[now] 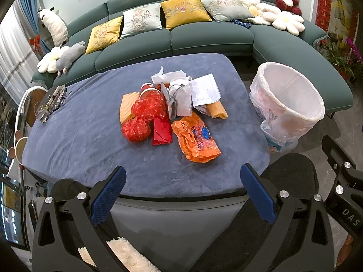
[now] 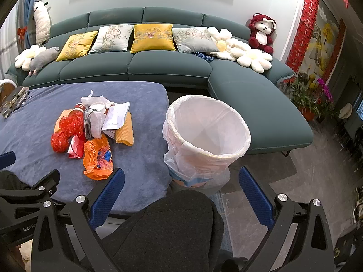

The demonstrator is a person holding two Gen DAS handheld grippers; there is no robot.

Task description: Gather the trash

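Hovering over the near edge of the tabletop (image 1: pixel 68 140), the left claw (image 1: pixel 183 190) is spread wide with nothing between its blue pads (image 1: pixel 109 195). Right claw (image 2: pixel 181 192) same: wide open, empty, held above a dark-clothed knee (image 2: pixel 172 222) with the bin (image 2: pixel 206 136) straight ahead. Trash sits heaped mid-tabletop on the blue cloth: orange bag (image 1: pixel 195 140) nearest, red envelope (image 1: pixel 161 133) just left of it and touching, red bag (image 1: pixel 145 117) further left, knotted into a ball at its near end. Behind those, a red cup (image 1: pixel 147 89) lying tilted, a grey pouch (image 1: pixel 179 99) with a cord, white tissue (image 1: pixel 168 76), white paper (image 1: pixel 206 89) on top of a yellow corrugated sheet (image 1: pixel 219 111); another yellow sheet (image 1: pixel 128 106) pokes out at the left under the red bag. Bin stands on the floor just beside the tabletop's right edge, lined with a white bag, looks empty inside. Keys and small clutter (image 1: pixel 52 102) at the far left corner, well apart from the heap. Green sofa (image 1: pixel 204 36) behind.
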